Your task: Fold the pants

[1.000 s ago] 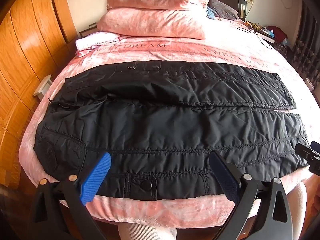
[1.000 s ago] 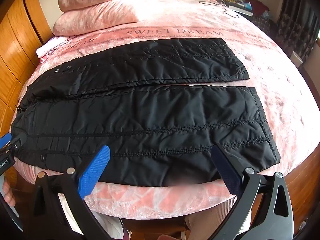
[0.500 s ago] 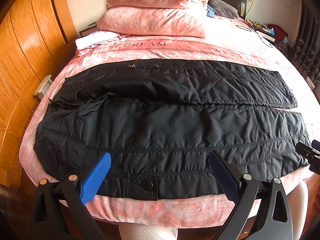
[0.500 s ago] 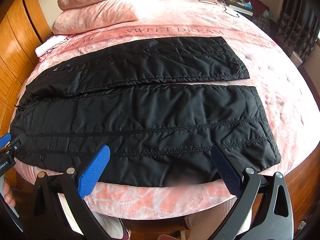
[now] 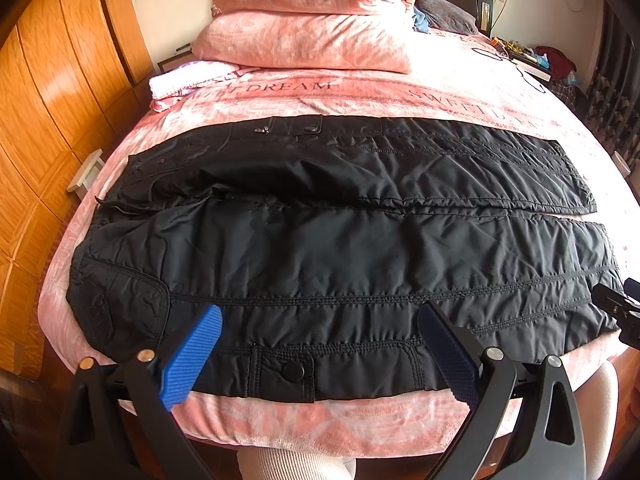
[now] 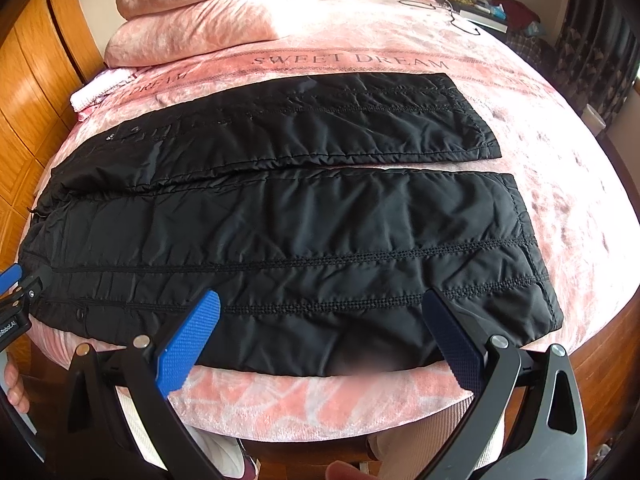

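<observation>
Black quilted pants (image 5: 340, 248) lie spread flat across the pink bed (image 5: 320, 420), waist toward nine o'clock and cuffs toward three, the two legs side by side with a thin gap between them. The long axis runs crosswise to both pairs of tongs, which point toward twelve o'clock from the near edge. The left tongs (image 5: 320, 356) hang open over the near leg by the snap pocket (image 5: 282, 372), nearer the waist; the right tongs (image 6: 320, 344) hang open over the same leg nearer the cuff (image 6: 536, 256). Neither grips anything, and the pants look untouched by either. Pillows (image 5: 308, 32) are stacked at twelve o'clock, well clear. The first fold, judging by the layout, would carry the near leg away over the far one, each pair of tongs taking the near hem at its own end.
</observation>
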The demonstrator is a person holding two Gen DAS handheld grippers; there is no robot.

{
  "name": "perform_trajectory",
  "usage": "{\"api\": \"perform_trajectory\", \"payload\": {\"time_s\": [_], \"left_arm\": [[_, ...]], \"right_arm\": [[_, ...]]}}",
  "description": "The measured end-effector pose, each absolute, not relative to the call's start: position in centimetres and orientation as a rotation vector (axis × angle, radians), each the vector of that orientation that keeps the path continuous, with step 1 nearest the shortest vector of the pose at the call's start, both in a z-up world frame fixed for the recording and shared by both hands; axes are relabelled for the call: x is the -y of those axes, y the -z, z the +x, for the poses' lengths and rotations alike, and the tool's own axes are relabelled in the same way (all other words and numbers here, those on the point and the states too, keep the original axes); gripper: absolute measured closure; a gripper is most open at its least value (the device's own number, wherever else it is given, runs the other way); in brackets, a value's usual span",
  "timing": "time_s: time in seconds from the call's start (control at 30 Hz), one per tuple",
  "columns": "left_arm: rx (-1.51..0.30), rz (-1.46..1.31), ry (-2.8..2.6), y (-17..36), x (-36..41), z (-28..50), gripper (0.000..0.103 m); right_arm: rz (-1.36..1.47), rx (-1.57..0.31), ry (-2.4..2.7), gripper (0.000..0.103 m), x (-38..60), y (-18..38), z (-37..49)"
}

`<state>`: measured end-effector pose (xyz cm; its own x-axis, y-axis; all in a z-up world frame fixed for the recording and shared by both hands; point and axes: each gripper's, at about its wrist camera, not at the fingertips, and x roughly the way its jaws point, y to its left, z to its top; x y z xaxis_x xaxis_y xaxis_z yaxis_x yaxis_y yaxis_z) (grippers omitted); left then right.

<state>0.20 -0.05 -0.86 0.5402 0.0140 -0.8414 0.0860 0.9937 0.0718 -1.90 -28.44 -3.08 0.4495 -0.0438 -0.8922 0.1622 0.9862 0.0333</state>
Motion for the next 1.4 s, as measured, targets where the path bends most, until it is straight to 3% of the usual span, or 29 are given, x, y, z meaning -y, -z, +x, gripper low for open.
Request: {"api": "perform_trajectory", "payload": {"time_s": [1.4], "left_arm": [[-1.005,0.130,0.041,1.20,0.39,1.08,0.004]], "right_arm": [[0.166,-1.086,0.082,0.002,28.35,3.28,-0.97]]}}
